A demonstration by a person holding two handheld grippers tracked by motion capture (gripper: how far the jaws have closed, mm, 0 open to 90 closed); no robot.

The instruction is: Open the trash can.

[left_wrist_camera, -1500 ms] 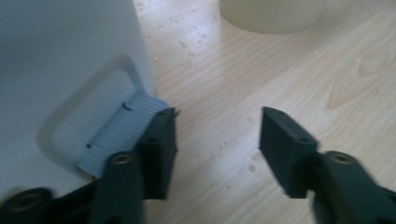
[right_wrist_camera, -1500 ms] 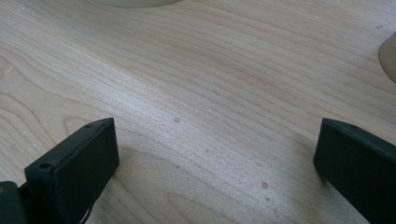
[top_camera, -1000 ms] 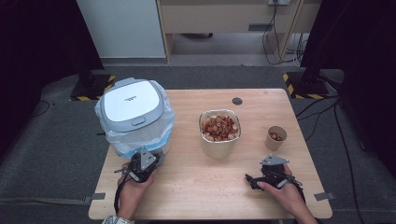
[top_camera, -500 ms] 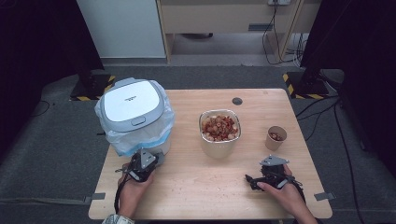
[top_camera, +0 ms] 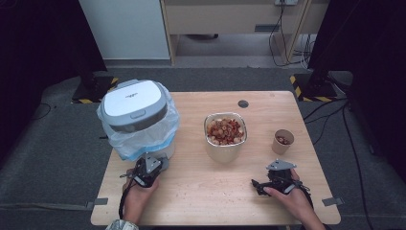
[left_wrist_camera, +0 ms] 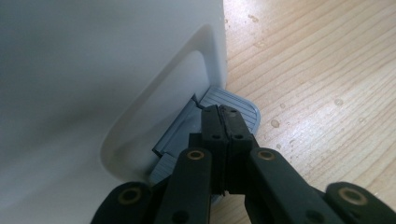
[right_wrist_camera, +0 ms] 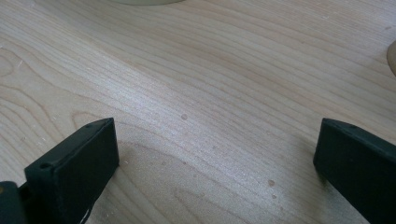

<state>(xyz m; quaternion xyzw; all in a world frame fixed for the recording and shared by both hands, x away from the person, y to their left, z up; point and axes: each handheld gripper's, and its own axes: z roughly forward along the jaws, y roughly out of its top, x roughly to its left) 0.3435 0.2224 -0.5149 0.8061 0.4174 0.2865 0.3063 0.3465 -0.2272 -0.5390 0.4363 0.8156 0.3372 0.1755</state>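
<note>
Risk: my left gripper [left_wrist_camera: 223,114], jaws pressed together empty, bears on the grey ribbed pedal [left_wrist_camera: 232,106] beneath its tips at the pedal bin [top_camera: 137,120] foot; off-centre pressure could slip them onto the table [left_wrist_camera: 317,70].

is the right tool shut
No, in the right gripper view the right tool has its jaws wide apart over bare table.
</note>
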